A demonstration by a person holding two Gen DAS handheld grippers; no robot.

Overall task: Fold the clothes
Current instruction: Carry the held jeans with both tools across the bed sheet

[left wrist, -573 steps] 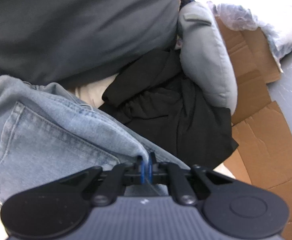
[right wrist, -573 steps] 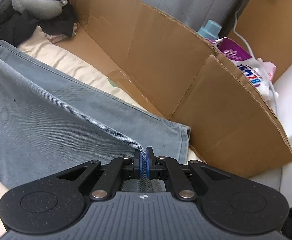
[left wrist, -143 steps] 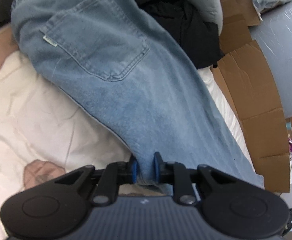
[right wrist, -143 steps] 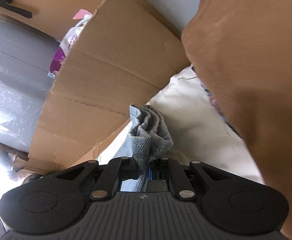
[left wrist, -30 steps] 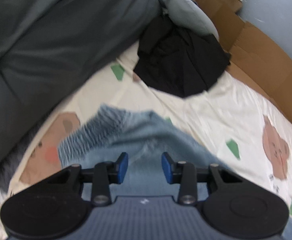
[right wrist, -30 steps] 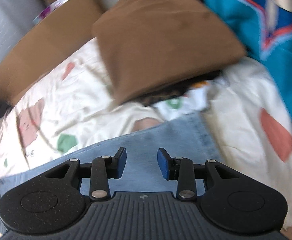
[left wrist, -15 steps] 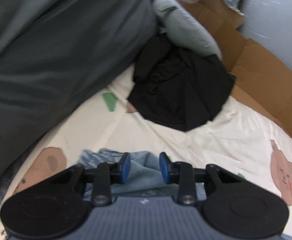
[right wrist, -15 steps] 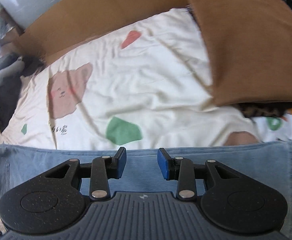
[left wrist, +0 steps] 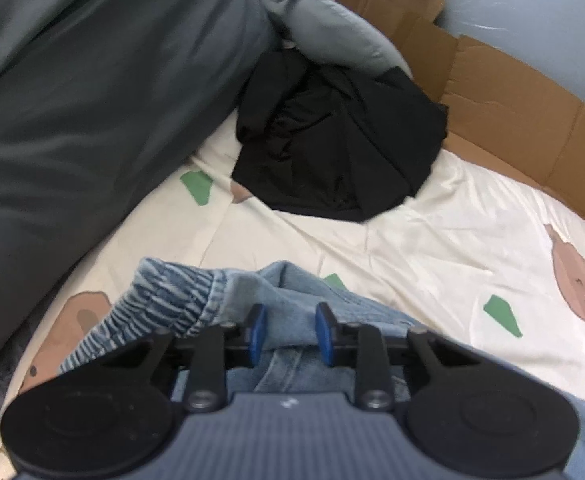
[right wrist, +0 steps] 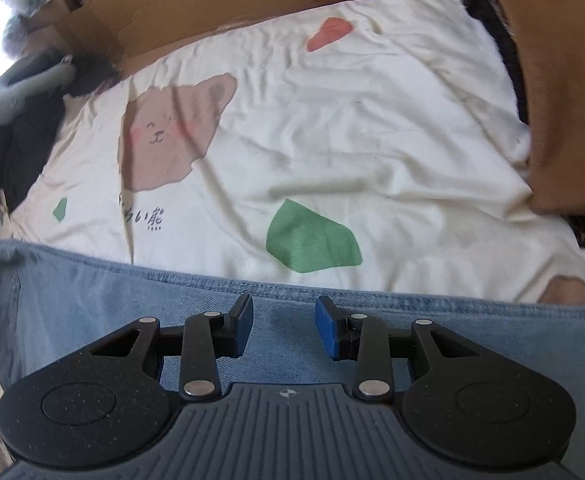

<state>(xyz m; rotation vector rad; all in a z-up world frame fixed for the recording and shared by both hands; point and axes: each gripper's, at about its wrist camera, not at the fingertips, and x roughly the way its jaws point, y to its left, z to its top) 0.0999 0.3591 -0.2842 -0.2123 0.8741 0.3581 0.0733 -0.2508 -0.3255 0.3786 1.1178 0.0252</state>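
Jeans (left wrist: 228, 300) lie flat on the sheet (left wrist: 432, 240), w/ elastic waistband bunched at 10 o'clock of the L claw (left wrist: 290, 334). From the R view the jeans (right wrist: 132, 300) run as a band across the bottom, long edge straight. L claw's jaws are apart, denim between the pads but not pinched. R claw (right wrist: 284, 326) is likewise spread over the flat denim, holding nothing.

Step, I'd judge: btwn folds, jeans laid out, next grip not yet taken. Next move prob needs both claws to pinch an edge and carry it over.

Hem end is cut off at R view's 3 o'clock. Both claw bodies hide the near denim. Black garment (left wrist: 340, 140) sits at 12 o'clock, untouched.
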